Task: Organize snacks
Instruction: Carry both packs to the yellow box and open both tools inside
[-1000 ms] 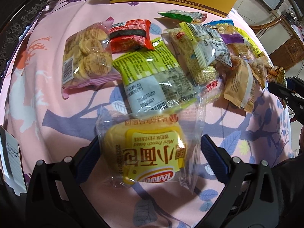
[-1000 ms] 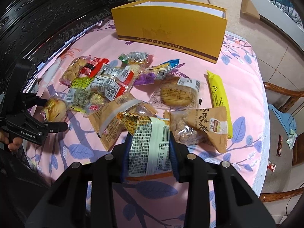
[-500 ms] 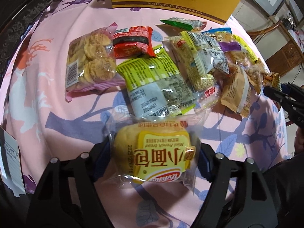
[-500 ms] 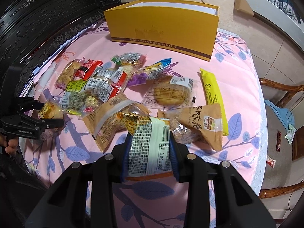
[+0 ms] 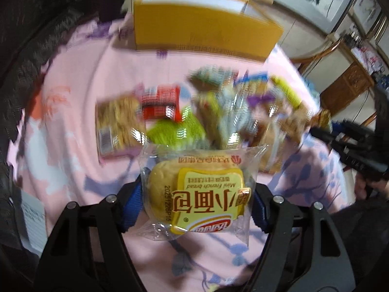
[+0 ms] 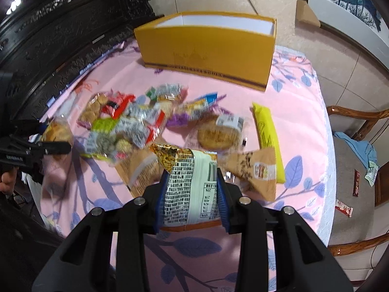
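My left gripper [image 5: 198,194] is shut on a clear pack of yellow mini French bread [image 5: 197,194] and holds it above the pink tablecloth. It also shows in the right wrist view [image 6: 57,131] at the far left. My right gripper [image 6: 192,192] is shut on a white and gold snack bag [image 6: 190,182] with a printed label. A yellow open box [image 6: 206,51] stands at the far end of the table; it also shows in the left wrist view [image 5: 204,29]. Several loose snack packs [image 6: 136,124] lie between the grippers and the box.
A long yellow pack [image 6: 266,131], a brown triangular bag [image 6: 257,170] and a round bread pack [image 6: 218,133] lie to the right. A dark carved cabinet [image 6: 60,24] stands at the left. A wooden chair [image 6: 359,146] stands past the table's right edge.
My left gripper closed on the bread pack and lifted it, tilting up towards the box. My right gripper rose with its bag; the box now looks nearer.
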Motion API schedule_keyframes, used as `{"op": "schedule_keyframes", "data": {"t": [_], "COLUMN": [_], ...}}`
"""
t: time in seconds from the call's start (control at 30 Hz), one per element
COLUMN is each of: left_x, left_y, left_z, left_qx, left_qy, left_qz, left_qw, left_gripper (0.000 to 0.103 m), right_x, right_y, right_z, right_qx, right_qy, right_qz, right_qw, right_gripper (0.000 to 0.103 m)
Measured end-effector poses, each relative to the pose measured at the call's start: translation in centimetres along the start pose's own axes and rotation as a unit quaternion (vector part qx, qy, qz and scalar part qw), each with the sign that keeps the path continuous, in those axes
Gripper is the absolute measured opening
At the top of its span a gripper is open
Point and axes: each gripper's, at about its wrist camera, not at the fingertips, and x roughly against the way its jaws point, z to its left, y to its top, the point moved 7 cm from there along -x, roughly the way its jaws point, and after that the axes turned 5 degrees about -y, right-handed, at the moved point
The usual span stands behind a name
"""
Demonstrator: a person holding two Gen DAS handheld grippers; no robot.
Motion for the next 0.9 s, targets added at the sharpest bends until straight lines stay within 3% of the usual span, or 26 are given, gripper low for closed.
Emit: {"op": "schedule_keyframes", "data": {"t": [0.3, 0.6, 0.77, 0.83, 0.87, 0.9], "left_x": [3.9, 6.1, 6.6, 6.3, 6.0, 5.7], "left_y": [10.5, 25.2, 33.1, 35.6, 36.7, 37.9], "left_z": [-0.8, -2.8, -3.9, -4.0, -4.0, -3.7], "left_qx": [0.007, -0.029, -0.043, -0.050, -0.049, -0.041], "left_qy": [-0.025, -0.021, -0.014, -0.006, 0.003, 0.024], "left_qz": [-0.107, -0.212, -0.245, -0.249, -0.245, -0.238], "left_qw": [0.9939, 0.9766, 0.9684, 0.9671, 0.9682, 0.9700], "left_gripper": [0.074, 0.074, 0.075, 0.082, 0.096, 0.100], "right_x": [2.7, 4.3, 4.4, 4.1, 3.6, 3.5], "right_y": [7.6, 21.8, 28.9, 31.2, 32.7, 33.4], "right_z": [-0.5, -3.4, -4.6, -5.1, -5.4, -5.7], "right_qx": [-0.013, -0.009, 0.001, -0.001, -0.003, -0.009], "right_qy": [0.021, 0.015, 0.003, -0.004, -0.008, -0.013], "right_qz": [-0.079, -0.185, -0.221, -0.227, -0.220, -0.218], "right_qw": [0.997, 0.983, 0.975, 0.974, 0.976, 0.976], "right_gripper": [0.036, 0.036, 0.036, 0.039, 0.048, 0.060]}}
